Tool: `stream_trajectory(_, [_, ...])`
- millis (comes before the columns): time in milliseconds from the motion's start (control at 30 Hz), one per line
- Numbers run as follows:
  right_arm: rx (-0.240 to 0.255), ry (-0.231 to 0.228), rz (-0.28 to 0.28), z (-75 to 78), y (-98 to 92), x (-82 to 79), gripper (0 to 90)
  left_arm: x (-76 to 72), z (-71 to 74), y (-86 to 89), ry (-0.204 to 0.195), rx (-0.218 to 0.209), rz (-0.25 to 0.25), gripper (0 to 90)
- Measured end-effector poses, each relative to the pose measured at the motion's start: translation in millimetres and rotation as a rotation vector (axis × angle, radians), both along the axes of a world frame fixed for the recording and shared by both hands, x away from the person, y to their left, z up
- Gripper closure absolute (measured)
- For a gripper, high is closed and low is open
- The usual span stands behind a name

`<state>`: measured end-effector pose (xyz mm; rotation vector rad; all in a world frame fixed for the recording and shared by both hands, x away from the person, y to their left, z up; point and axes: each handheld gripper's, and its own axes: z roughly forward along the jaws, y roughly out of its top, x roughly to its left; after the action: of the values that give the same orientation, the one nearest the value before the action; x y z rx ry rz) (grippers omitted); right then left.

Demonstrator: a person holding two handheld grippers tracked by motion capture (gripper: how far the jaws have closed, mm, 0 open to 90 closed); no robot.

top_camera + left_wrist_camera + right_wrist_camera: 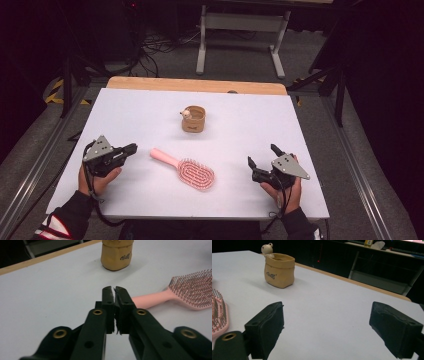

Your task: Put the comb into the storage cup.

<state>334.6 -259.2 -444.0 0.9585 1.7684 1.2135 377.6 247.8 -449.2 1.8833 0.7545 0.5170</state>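
1. Looking down from the high view: a white table top (150,115) with a wooden edge at the far side sits on grey floor in a dark room, with cables and a white frame behind. A pink hairbrush (186,170) lies near the middle, bristles up, between the two grippers and apart from both. A tan pot (193,119) stands behind it. The left gripper (131,148) is closed and empty; the right gripper (261,156) is spread wide and empty.
2. Left gripper view: the jaws meet on nothing, the hairbrush (186,293) to their right. The pot (116,253) bears dark script, too blurred to read.
3. Right gripper view: the jaws stand wide over bare table. The pot (279,270) has a small animal figure on its rim; its writing is unreadable.
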Motion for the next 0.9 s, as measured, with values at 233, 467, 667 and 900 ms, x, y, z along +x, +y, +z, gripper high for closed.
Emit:
stream_trajectory(233, [0.019, 0.033, -0.013, -3.8, -3.4, 4.6, 12.9, 24.9, 3.7, -25.1, 0.033, 0.045, -0.046, 90.0])
stream_trajectory(467, [0.016, 0.048, -0.003, -6.7, -5.0, 6.5, 12.9, 45.8, 0.0, -54.1, 0.077, 0.088, -0.089, 90.0])
stream_trajectory(667, [0.013, 0.069, -0.009, -9.3, -6.9, 9.6, 12.9, 56.8, -11.6, -75.9, 0.132, 0.160, -0.105, 90.0])
stream_trajectory(900, [0.003, 0.079, -0.003, -10.4, -5.9, 9.8, 13.0, 61.0, -21.6, -89.2, 0.180, 0.241, -0.102, 90.0])
